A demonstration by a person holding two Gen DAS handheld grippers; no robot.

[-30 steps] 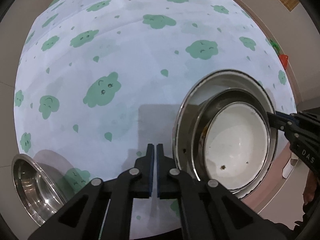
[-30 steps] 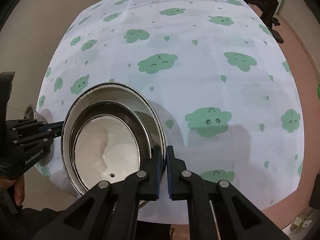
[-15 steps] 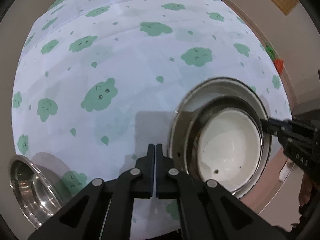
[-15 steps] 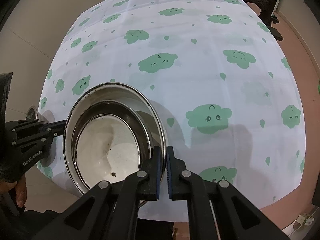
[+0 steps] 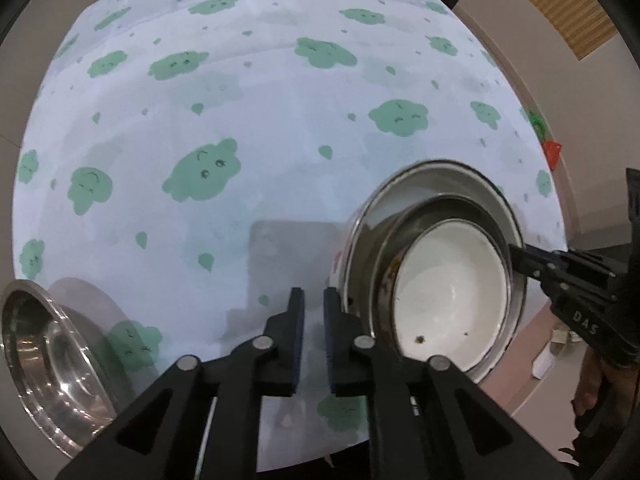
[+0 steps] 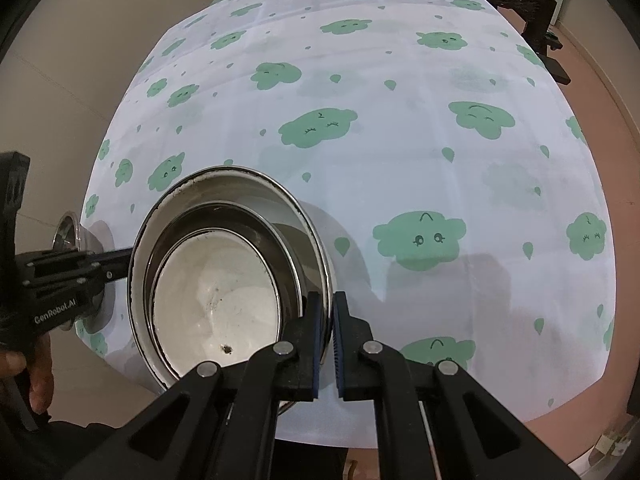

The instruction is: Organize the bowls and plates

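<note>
My right tool (image 6: 327, 312) pinches the rim of the large steel bowl (image 6: 240, 188), which holds a smaller steel bowl (image 6: 240, 210) and a white bowl (image 6: 216, 296) nested inside, near the surface's (image 6: 400, 152) front edge. My left tool (image 5: 313, 304) stands slightly spread with nothing between its fingers, just beside the stack's outer wall. A separate steel bowl (image 5: 44, 356) sits at the surface's left edge, well apart from the stack.
</note>
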